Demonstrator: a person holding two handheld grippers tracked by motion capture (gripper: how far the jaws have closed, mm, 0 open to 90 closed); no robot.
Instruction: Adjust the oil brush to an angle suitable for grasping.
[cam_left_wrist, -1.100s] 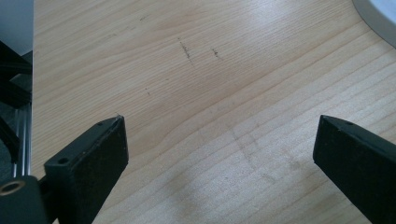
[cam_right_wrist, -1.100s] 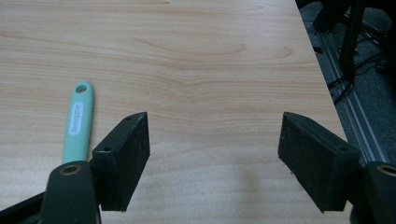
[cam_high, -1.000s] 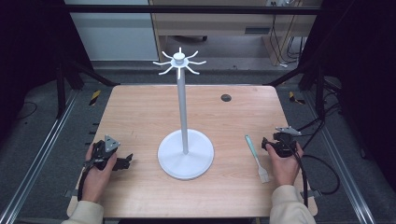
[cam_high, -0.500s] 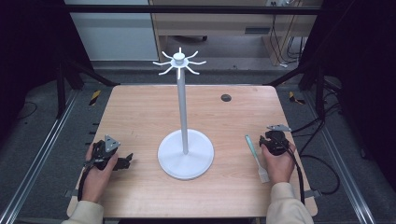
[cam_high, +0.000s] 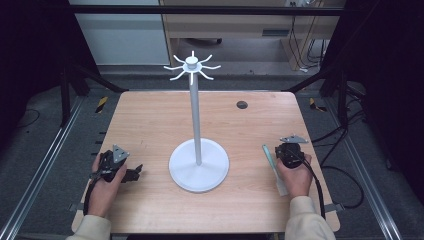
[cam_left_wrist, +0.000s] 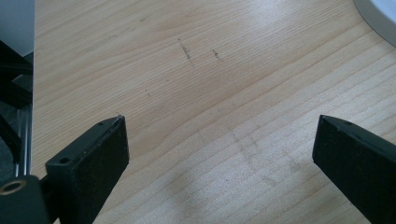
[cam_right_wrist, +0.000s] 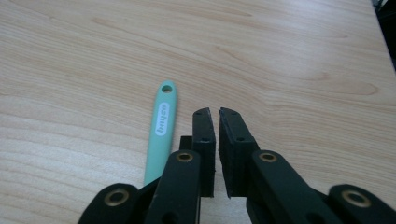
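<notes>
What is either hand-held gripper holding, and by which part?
Nothing. The right hand-held gripper is shut beside the spatula, not on it; the left is open over bare table.

- Mint-green spatula handle (cam_right_wrist: 161, 135) bearing a white oval label
- White stand (cam_high: 198, 165)
- Pale wood-grain worktop (cam_high: 150, 125)
- Black claws, right (cam_right_wrist: 215, 116) and left (cam_left_wrist: 219, 154)

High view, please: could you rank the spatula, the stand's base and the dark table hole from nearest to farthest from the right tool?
1. Spatula, just left of the right tool.
2. Stand's base, mid-table, farther left.
3. Hole, near the far edge.
</notes>
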